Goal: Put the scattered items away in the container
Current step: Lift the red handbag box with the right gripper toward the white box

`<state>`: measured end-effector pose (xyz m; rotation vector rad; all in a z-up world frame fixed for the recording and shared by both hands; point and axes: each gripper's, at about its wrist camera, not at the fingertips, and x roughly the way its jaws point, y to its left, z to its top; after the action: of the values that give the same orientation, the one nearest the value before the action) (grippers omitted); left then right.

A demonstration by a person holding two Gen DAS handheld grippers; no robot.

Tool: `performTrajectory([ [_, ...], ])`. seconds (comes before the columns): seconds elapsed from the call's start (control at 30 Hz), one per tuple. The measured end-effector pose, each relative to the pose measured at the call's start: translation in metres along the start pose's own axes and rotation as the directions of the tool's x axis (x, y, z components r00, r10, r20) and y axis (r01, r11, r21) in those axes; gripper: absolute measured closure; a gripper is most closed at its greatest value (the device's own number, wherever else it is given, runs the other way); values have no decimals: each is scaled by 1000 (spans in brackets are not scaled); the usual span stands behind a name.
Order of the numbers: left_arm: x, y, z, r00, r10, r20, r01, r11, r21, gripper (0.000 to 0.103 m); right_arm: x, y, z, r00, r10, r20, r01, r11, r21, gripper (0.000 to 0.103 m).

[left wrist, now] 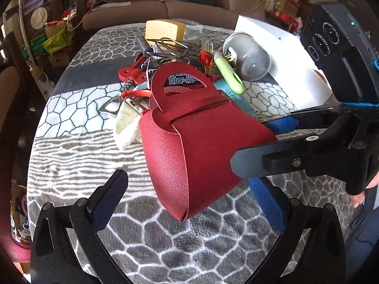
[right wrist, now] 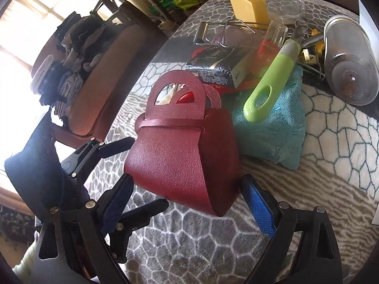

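From my left wrist, my left gripper [left wrist: 189, 189] is spread wide, holding nothing, with the red pouch [left wrist: 201, 146] between and above its fingers on the patterned blanket [left wrist: 189, 236]. My right gripper [left wrist: 251, 146] reaches in from the right against the pouch's side; I cannot tell whether it clamps it.

From my right wrist, my right gripper's fingers [right wrist: 258, 206] stand apart around the pouch's [right wrist: 180, 156] base. Behind it, a green-handled tool [right wrist: 270, 82] lies on a teal cloth [right wrist: 272, 130].

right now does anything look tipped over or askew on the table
Yes. The clear jar with dark contents lies on its side beside the teal cloth, and the red bag hangs tilted, held off the blanket by the right gripper.
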<state>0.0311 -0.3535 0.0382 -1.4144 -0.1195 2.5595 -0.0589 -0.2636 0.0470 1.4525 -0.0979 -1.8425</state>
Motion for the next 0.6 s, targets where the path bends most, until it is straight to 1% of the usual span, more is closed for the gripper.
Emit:
performTrajectory([
  [0.07, 2, 0, 0, 1000, -19, -1, 19, 1000, -5, 1, 4, -3, 2, 1000, 4, -3, -4, 1000, 10, 8],
  [0.13, 3, -2, 0, 998, -56, 7, 56, 998, -11, 9, 7, -4, 1, 1000, 3, -7, -3, 1000, 8, 9],
  [0.2, 1, -6, 0, 999, -40, 16, 40, 999, -7, 9, 7, -2, 1, 1000, 0, -6, 0, 1000, -7, 11],
  [0.37, -8, -5, 1, 998, -48, 32, 49, 999, -22, 9, -2, 3, 0, 1000, -6, 13, 7, 1000, -24, 12],
  [0.47, -21, -11, 4, 998, -38, 47, 39, 999, -10, 9, -7, 10, 1, 1000, -2, 17, 3, 999, -33, 13],
  [0.6, -42, -22, 13, 997, -31, 70, 30, 1000, 7, 9, -27, 21, 1, 999, 3, 39, 0, 998, -57, 13],
])
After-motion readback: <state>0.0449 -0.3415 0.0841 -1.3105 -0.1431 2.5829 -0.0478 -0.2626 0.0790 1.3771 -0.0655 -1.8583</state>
